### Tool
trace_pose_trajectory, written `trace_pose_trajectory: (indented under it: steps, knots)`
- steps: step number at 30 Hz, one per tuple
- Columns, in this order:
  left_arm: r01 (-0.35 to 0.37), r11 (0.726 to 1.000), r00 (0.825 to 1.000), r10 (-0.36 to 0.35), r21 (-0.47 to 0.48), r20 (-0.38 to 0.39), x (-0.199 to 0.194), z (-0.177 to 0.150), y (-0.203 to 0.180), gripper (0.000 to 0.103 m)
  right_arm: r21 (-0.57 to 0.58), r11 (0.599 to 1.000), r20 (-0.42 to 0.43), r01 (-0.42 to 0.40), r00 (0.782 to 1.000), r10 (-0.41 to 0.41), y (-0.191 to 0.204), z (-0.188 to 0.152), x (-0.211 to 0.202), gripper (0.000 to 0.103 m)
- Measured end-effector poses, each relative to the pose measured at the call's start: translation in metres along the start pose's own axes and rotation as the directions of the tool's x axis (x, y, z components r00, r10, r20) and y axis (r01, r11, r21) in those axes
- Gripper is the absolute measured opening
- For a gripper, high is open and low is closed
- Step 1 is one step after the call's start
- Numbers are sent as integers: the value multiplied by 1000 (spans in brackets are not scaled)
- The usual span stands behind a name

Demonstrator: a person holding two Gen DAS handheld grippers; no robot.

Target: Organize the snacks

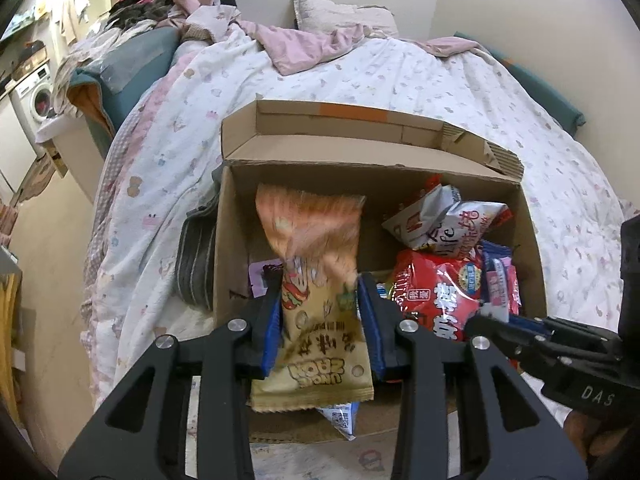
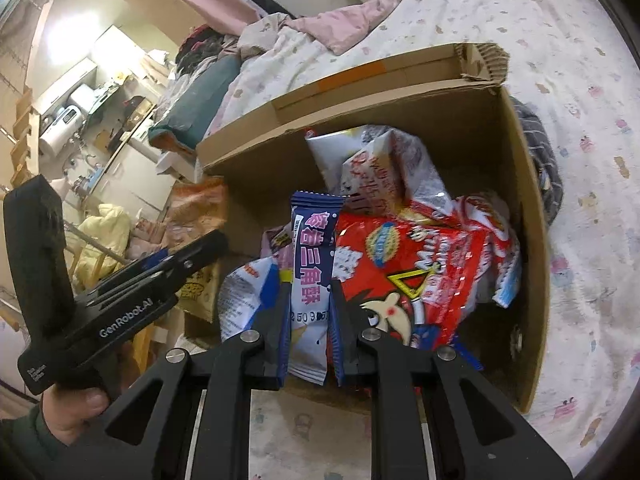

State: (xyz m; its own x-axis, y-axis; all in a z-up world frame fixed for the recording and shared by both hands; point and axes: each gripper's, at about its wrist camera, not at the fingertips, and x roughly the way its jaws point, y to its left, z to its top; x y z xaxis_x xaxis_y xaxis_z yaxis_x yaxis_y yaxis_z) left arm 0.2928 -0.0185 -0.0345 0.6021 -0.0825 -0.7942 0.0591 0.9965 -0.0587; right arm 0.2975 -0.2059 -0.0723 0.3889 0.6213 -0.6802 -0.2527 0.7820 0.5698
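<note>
An open cardboard box (image 1: 360,172) (image 2: 528,240) sits on a bed and holds several snack bags, among them a red bag (image 1: 436,292) (image 2: 420,264) and a white one (image 1: 440,220) (image 2: 384,160). An orange and beige snack bag (image 1: 316,320) stands between the fingers of my left gripper (image 1: 320,276) over the box's left side. It is blurred and the pads look slack on it. My right gripper (image 2: 310,286) is shut on a blue and white snack packet (image 2: 312,248) above the red bag. Each gripper shows in the other's view (image 1: 520,332) (image 2: 180,256).
The bed's white patterned quilt (image 1: 400,76) surrounds the box. A grey striped cloth (image 1: 196,260) lies against the box's left wall. A pillow (image 1: 340,12) and pink blanket lie at the head. A washing machine (image 1: 38,96) and clutter stand beyond the bed. A hand (image 2: 72,412) grips the left tool.
</note>
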Motion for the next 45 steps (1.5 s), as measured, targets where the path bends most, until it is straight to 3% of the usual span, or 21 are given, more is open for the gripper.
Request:
trace_pose_trajectory:
  steps: [2, 4, 10, 12, 13, 14, 16, 19, 22, 28, 31, 41, 44, 45]
  knots:
    - [1, 1000, 1000, -1, 1, 7, -2, 0, -1, 64, -2, 1000, -4, -1, 1000, 1, 1, -1, 1, 20]
    - [-5, 1000, 1000, 5, 0, 30, -8, 0, -1, 76, 5, 1000, -6, 7, 1000, -7, 1, -1, 3, 22]
    - [-23, 1000, 998, 23, -6, 58, -16, 0, 2, 80, 12, 1000, 3, 22, 1000, -22, 0, 1, 2, 22]
    - [-37, 999, 998, 38, -17, 57, -17, 0, 4, 80, -1, 1000, 16, 23, 1000, -23, 3, 1, 0, 27]
    - [-40, 999, 997, 41, -25, 59, -19, -1, 6, 80, -4, 1000, 23, 24, 999, -24, 4, 1, -2, 38]
    - [-35, 999, 997, 38, -37, 63, -22, -1, 8, 80, -8, 1000, 35, 20, 999, -19, 5, 1, -5, 62]
    - [-25, 998, 997, 29, -56, 77, -28, -3, 11, 80, -5, 1000, 72, 16, 997, -16, 6, 1, -13, 82]
    - [-60, 996, 993, 66, -69, 98, -40, -7, 12, 80, -11, 999, 106, 41, 994, -40, 9, 1, -25, 86]
    - [-46, 996, 992, 55, -76, 115, -52, -9, 13, 80, -28, 997, 167, 76, 983, -70, 14, -2, -43, 95]
    - [-87, 993, 975, 101, -81, 195, -88, -19, 14, 81, -60, 984, 280, 168, 949, -145, 29, -13, -84, 103]
    - [-76, 993, 974, 93, -91, 205, -104, -30, 16, 88, -64, 980, 302, 188, 940, -160, 35, -19, -99, 103]
    - [-88, 996, 967, 92, -28, 238, -149, -70, 4, 90, -86, 963, 349, 255, 913, -211, 51, -62, -141, 103]
    - [-75, 997, 967, 81, -35, 239, -159, -80, 4, 103, -89, 957, 353, 278, 907, -231, 52, -76, -146, 103]
    - [-73, 997, 966, 81, -41, 247, -163, -84, 5, 103, -90, 954, 352, 286, 905, -238, 53, -82, -147, 103]
